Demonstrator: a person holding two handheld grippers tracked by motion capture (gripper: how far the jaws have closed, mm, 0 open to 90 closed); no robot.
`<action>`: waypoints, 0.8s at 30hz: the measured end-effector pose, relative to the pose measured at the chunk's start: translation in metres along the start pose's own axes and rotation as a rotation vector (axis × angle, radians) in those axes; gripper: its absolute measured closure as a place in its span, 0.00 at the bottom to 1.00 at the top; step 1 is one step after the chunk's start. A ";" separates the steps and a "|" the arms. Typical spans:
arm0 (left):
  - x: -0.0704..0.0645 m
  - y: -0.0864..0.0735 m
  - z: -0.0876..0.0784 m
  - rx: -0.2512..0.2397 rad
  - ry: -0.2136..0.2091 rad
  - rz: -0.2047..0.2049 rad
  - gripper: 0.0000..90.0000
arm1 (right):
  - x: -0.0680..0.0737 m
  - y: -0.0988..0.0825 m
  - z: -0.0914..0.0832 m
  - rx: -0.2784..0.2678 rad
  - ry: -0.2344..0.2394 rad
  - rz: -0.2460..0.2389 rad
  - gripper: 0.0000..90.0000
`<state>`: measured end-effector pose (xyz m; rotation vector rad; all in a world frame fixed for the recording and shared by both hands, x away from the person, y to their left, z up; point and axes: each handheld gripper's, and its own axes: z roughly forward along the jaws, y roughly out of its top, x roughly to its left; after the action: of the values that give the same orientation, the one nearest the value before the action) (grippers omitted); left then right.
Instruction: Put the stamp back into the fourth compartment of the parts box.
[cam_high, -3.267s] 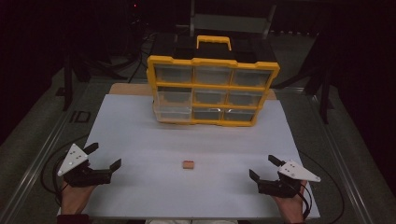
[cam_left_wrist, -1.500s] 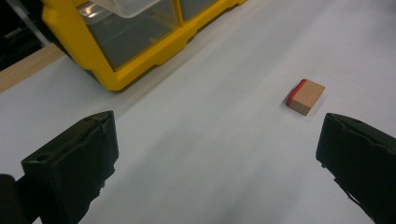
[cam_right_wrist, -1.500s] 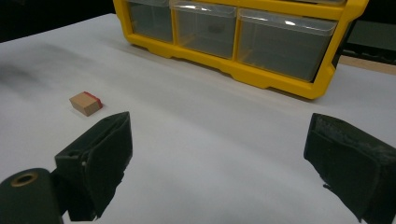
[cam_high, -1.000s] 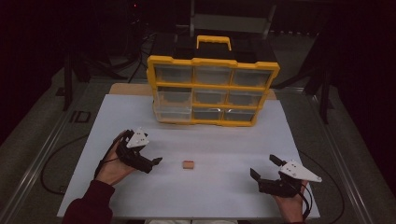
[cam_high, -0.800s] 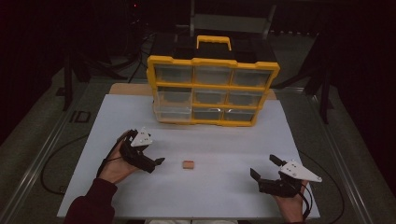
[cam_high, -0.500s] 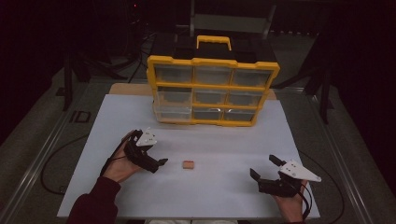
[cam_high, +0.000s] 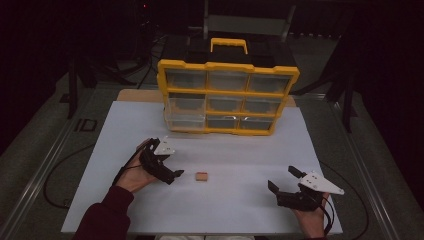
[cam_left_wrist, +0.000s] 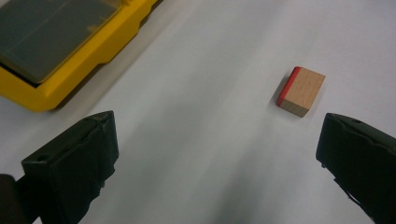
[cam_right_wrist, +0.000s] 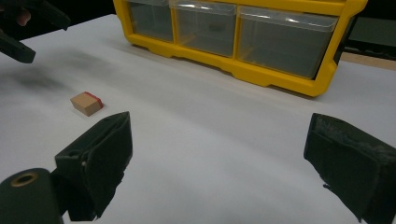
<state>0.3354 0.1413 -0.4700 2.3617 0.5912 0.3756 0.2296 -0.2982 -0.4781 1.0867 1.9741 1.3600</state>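
A: Where's the small wooden block with one red face (cam_high: 201, 176)?

B: Centre of the high view, flat on the white bench (cam_high: 240, 210), just beside the left gripper (cam_high: 176, 176), whose fingers gape wide and empty. The right gripper (cam_high: 282, 185), lower right, is spread wide too.

A: Risk?

B: In the left gripper view the block (cam_left_wrist: 300, 91) sits off toward the right finger (cam_left_wrist: 359, 163); closing now would likely shove it aside.

A: And the other views?

B: The right gripper view shows the clear drawers of the yellow plastic organiser (cam_right_wrist: 261, 70) close up.
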 end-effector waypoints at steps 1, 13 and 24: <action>0.000 0.001 0.001 0.001 -0.004 0.002 0.00 | 0.000 0.000 0.000 0.000 -0.001 0.000 0.09; -0.006 0.012 0.016 0.045 -0.040 0.040 0.00 | -0.001 0.000 -0.001 -0.007 -0.003 0.006 0.09; -0.012 0.018 0.029 0.087 -0.063 0.085 0.00 | -0.001 0.000 -0.001 -0.007 -0.001 0.005 0.09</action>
<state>0.3431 0.1071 -0.4807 2.4783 0.4879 0.3179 0.2293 -0.3001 -0.4776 1.0895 1.9659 1.3681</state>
